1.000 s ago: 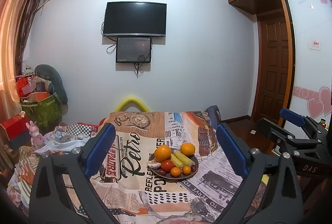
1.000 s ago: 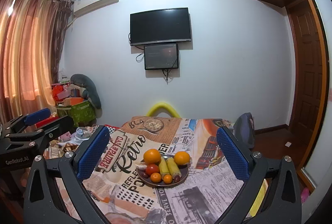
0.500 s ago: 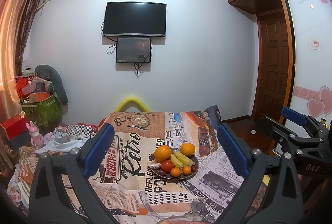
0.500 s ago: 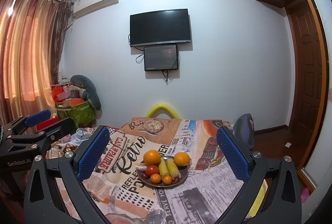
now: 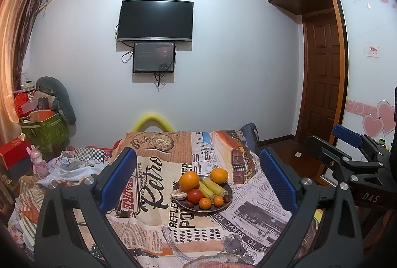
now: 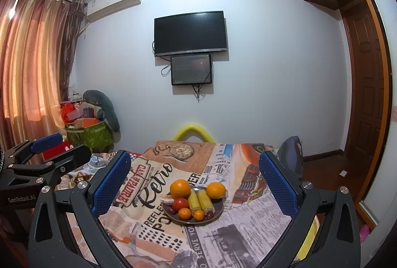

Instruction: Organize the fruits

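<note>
I am holding both the left gripper (image 5: 197,177) and right gripper (image 6: 194,177) spread wide and empty; the plate (image 6: 218,209) of fruit is lying ahead on the table (image 6: 248,238), centred between each pair of fingers, neither clearly nearer.

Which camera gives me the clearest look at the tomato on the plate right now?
The right wrist view: the tomato sits near the frame's center on the plate, fully visible between the big orange and the corn. The left wrist view shows the tomato too, unblocked but slightly smaller.
</note>
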A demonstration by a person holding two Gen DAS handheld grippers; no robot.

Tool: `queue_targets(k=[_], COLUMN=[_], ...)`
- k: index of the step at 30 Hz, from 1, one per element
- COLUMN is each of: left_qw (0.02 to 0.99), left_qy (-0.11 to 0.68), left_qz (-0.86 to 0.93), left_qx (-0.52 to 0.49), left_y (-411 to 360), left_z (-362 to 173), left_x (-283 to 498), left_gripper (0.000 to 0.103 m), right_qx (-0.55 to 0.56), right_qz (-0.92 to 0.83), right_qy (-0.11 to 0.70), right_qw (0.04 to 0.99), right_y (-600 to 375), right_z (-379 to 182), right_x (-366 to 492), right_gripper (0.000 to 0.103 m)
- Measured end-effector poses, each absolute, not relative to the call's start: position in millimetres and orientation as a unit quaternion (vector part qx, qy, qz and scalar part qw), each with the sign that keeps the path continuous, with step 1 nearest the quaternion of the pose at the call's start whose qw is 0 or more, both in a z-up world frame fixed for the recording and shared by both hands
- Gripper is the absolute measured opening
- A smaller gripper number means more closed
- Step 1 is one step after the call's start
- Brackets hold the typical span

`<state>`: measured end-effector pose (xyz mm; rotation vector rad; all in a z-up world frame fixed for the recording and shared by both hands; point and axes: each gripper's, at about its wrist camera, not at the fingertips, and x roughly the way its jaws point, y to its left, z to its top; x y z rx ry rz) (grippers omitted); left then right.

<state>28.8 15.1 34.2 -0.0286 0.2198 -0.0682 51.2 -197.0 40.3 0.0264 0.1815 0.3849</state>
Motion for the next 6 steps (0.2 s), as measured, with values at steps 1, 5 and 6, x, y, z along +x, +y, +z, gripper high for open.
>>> queue_targets(k=[1, 5, 6], left_qw=[0.993, 0.993, 0.993], left_qy=[0.109, 0.109, 0.110], left_qz=[-0.034, -0.034, -0.034], left_qx=[-0.014, -0.014, -0.015], left_y=[14.8, 14.4, 14.5], left_z=[34.4, 34.2, 34.1], left_x=[29.1, 29.1, 29.3], left_gripper=[0.101, 0.101, 0.101], right_qx=[0.013, 0.014, 0.014], right_qz=[0.191, 0.191, 0.190], right_qy=[0.090, 0.090, 0.090], right_qw=[0.977, 0.977, 0.977], right_y=[-196.9, -197.6, -197.9], right_z=[39.8, 39.3, 39.4], right_x=[51.2, 51.6, 51.9], right_gripper=[0.103, 0.103, 0.103])
